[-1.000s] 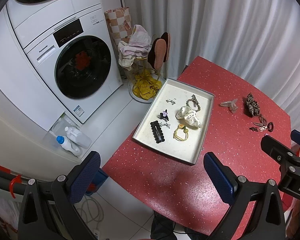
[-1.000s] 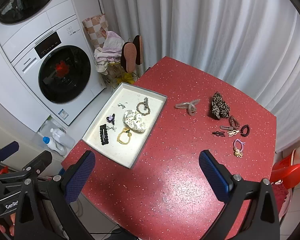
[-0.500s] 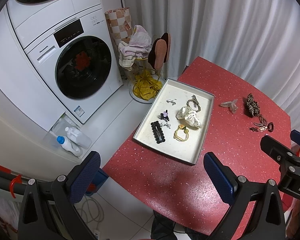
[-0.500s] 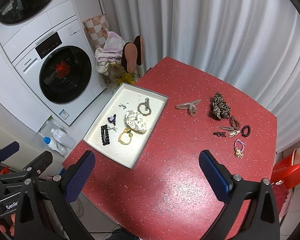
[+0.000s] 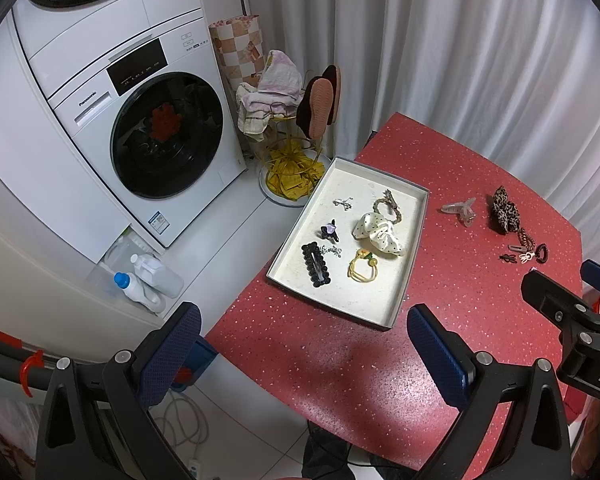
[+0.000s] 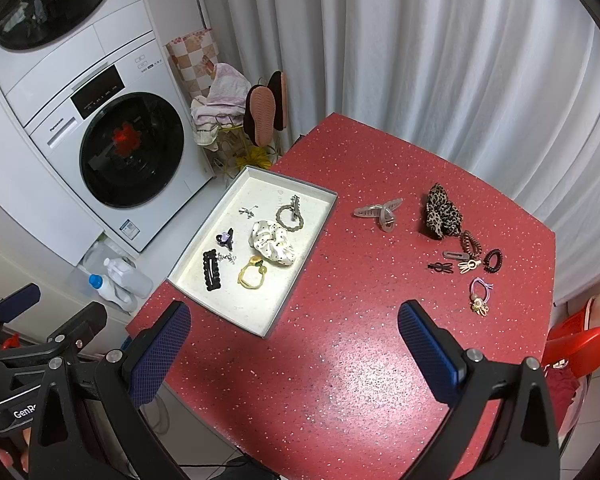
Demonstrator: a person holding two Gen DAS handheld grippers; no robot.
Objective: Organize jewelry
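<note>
A white tray (image 6: 236, 308) (image 5: 380, 322) lies on the left of the red table (image 6: 360, 360). It holds a white scrunchie (image 6: 274, 242), a yellow hair tie (image 6: 252, 276), a black clip (image 6: 212, 270) and other small pieces. On the table to its right lie a clear claw clip (image 6: 380, 214), a leopard scrunchie (image 6: 442, 216), small clips and coil ties (image 6: 472, 256) and a purple hair tie (image 6: 480, 294). My left gripper (image 5: 300, 356) and right gripper (image 6: 296, 350) are both open and empty, held high above the table's near edge.
A white washing machine (image 5: 140, 128) stands to the left with bottles (image 5: 148, 280) on the floor beside it. A rack with towels and slippers (image 5: 296, 100) stands behind the tray. White curtains (image 6: 420, 60) hang behind the table. A red stool (image 6: 576, 344) is at the right.
Both views have shifted very slightly. Nothing on the table has moved and both grippers stay open.
</note>
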